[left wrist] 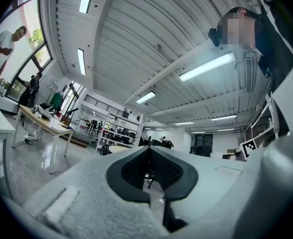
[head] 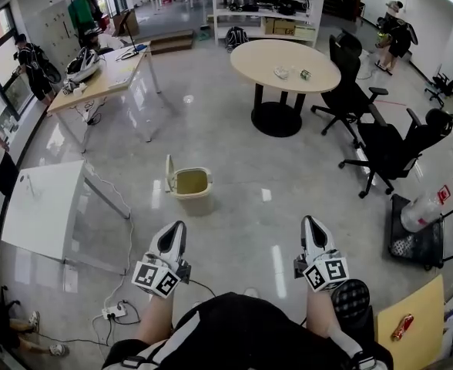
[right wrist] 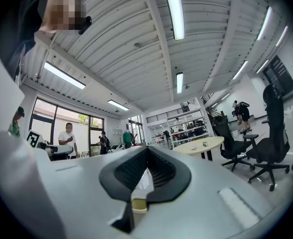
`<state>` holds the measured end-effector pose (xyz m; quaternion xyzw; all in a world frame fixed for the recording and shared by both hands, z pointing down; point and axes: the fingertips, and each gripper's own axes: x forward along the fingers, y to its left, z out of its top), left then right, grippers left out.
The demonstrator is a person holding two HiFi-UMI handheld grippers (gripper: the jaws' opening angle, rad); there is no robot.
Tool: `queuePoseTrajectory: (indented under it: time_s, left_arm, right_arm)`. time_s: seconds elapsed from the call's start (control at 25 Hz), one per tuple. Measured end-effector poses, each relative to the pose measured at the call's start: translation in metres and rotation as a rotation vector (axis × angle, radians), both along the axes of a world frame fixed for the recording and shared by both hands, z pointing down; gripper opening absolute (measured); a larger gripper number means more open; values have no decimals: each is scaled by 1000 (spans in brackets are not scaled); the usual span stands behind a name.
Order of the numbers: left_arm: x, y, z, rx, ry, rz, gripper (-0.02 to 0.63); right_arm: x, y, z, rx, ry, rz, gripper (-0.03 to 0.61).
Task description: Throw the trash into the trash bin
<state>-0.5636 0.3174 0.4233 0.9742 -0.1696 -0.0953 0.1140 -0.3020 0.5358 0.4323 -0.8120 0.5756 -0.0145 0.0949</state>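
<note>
Left gripper (head: 177, 230): jaws closed tip to tip, empty. Right gripper (head: 310, 223): jaws likewise closed, empty. Both are held low and near the body, pointing forward across the floor (head: 234, 206).

The trash bin (head: 189, 182) stands on the floor ahead of the left gripper, lid raised at its left side, mouth open. The floor between grippers and bin is bare.

Boundaries:
- Left: the white table (head: 41, 206), its near corner close to the bin; a power strip (head: 115, 311) lies beside the left gripper.
- Right: two office chairs (head: 388, 149), well apart from the bin.
- Beyond: the round table (head: 284, 64), bearing two small items (head: 292, 73).
</note>
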Motion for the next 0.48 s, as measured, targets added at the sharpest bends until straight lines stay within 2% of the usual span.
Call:
queuePoseTrajectory:
  time_s: [0.28, 0.48]
  left_arm:
    - [74, 24, 3, 18, -4, 3, 3]
    - [126, 43, -7, 33, -11, 73, 3]
  right_arm:
    - [51, 26, 0, -12, 57, -24, 3]
    - [88, 42, 5, -11, 17, 19, 3]
